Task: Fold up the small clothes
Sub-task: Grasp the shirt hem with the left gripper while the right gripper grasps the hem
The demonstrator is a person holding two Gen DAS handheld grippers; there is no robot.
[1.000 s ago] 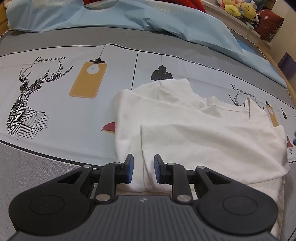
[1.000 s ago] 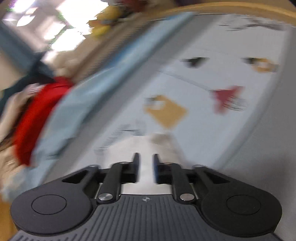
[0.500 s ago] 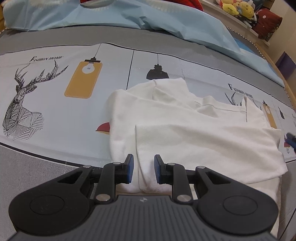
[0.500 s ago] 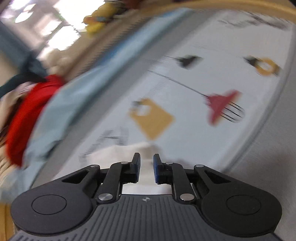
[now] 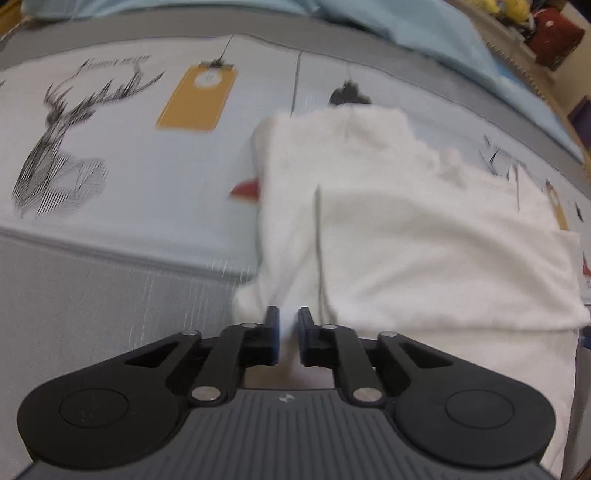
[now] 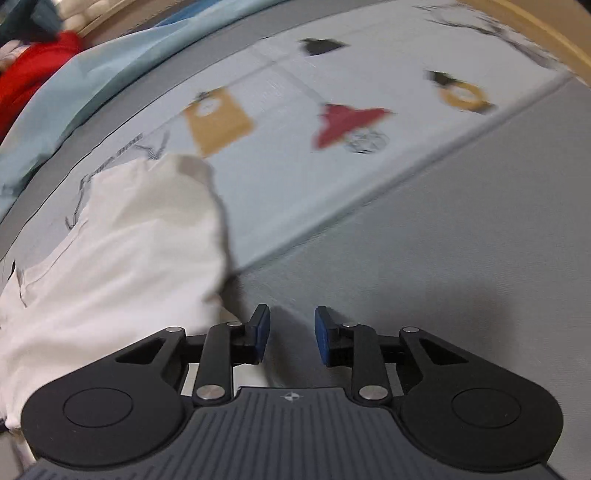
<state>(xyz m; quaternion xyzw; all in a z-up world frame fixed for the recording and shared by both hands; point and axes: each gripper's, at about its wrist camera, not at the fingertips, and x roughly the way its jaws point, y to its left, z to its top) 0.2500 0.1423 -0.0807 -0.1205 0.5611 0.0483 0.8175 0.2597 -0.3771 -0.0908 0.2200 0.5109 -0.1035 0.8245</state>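
Note:
A white small garment [image 5: 406,229] lies partly folded on the printed bedsheet [image 5: 129,184]. My left gripper [image 5: 288,332] is shut on the garment's near left edge, with white cloth pinched between the blue pads and pulled up toward me. In the right wrist view the same garment [image 6: 129,258] lies to the left. My right gripper [image 6: 291,332] is open and empty, low over the grey band of the sheet, just right of the garment's near corner.
A light blue quilt [image 5: 424,22] lies bunched along the far side of the bed. A red cloth [image 6: 29,74] sits beyond it. Plush toys and a dark red cushion [image 5: 554,33] are at the far right. A wooden bed edge [image 6: 535,29] runs at the right.
My left gripper closed on the garment's near left edge and drew it up. My right gripper opened and swung down beside the garment's near right corner.

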